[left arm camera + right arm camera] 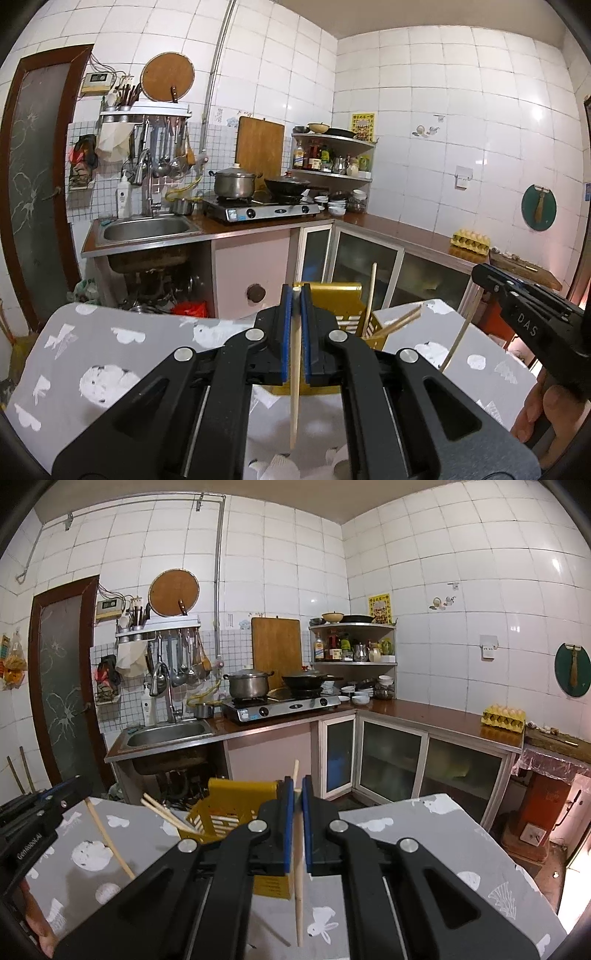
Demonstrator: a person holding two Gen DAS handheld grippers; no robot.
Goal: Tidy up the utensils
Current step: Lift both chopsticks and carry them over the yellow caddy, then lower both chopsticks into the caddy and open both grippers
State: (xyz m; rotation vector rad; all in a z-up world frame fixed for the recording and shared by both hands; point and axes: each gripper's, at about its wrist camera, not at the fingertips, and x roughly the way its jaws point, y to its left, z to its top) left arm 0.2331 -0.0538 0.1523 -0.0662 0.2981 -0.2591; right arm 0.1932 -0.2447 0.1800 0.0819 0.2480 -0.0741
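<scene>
Both level over the table [110,343], left gripper [296,295] clamping a chopstick [294,387], right gripper [297,786] clamping another [298,893].

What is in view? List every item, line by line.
left pale wooden chopstick: one, cream, clamped in left tongs.
right pale wooden chopstick: one, cream, clamped in right tongs.
yellow slotted plastic utensil holder: one, yellow, on the table.
stored wooden chopsticks: at least three, cream, in the holder.
grey white-patterned table: one, grey, nearest.
steel sink: one, silver, counter's left.
steel gas stove: one, silver, countertop.
steel lidded pot: one, silver, on stove.
black wok: one, black, on stove.
yellow egg tray: one, yellow, right counter.
left tongs: one, black with blue pads, shut.
right tongs: one, black with blue pads, shut.
</scene>
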